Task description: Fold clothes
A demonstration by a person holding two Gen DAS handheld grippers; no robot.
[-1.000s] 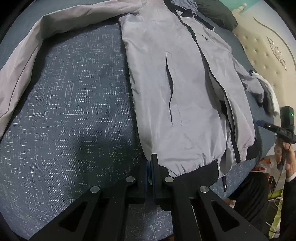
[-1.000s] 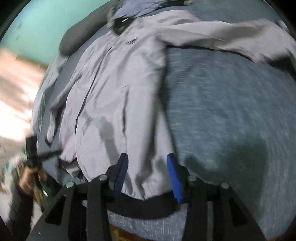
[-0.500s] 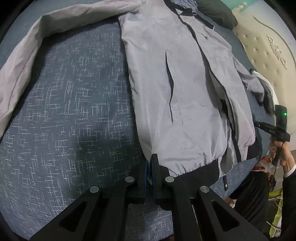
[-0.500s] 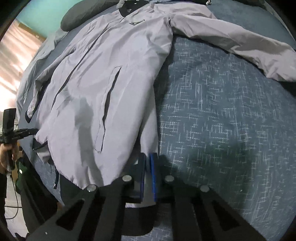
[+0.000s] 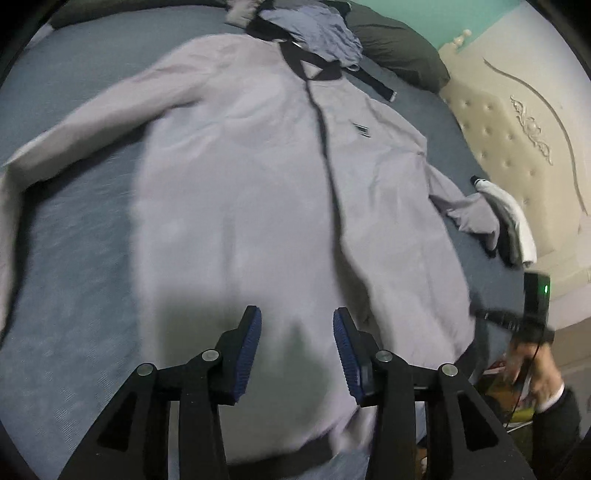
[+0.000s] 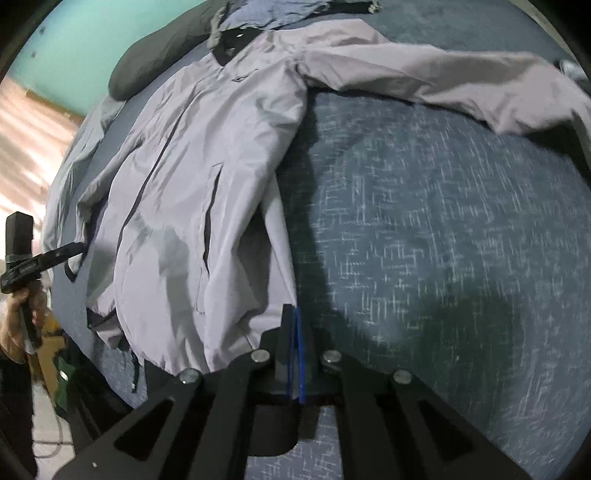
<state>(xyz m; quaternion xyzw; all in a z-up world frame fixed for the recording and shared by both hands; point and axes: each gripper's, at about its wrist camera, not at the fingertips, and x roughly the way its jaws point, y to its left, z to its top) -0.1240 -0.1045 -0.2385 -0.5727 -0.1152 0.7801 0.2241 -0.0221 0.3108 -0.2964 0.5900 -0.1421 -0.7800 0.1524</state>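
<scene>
**One jacket, laid flat, no fold made**

Two grippers at the hem end of one grey jacket (image 5: 258, 206), which lies face up and spread along the blue bed (image 6: 443, 240).

1. Left gripper (image 5: 297, 350): jaws wide apart with nothing between them, poised over the lower front panel just above the dark hem band (image 5: 288, 458).
2. Right gripper (image 6: 293, 354): jaws pressed narrow; the hem corner meets the jaws at their left side, and it looks pinched there, though the cloth between the pads cannot be made out.
3. Jacket body: flat, zip line (image 5: 325, 147) running up to the dark collar (image 5: 306, 62). One sleeve (image 6: 443, 70) lies stretched far out across the bed; the other sleeve (image 5: 469, 218) trails beside the body toward the headboard (image 5: 517, 147).
4. Beyond the collar: a bluish garment (image 5: 325, 33) and a dark pillow (image 5: 399, 55).

Progress, as a judgement: spreading looks complete; sleeves are not yet brought in and no panel is turned over, so nearly all the folding remains.

View differences: the left wrist view alone shows the chest logo (image 5: 361, 129), the white item (image 5: 513, 221) by the headboard, and the right-hand unit with its green light (image 5: 535, 299). The right wrist view alone shows the pocket slit (image 6: 210, 221), the full outstretched sleeve, and the left-hand unit gripped at the bed's edge.
</scene>
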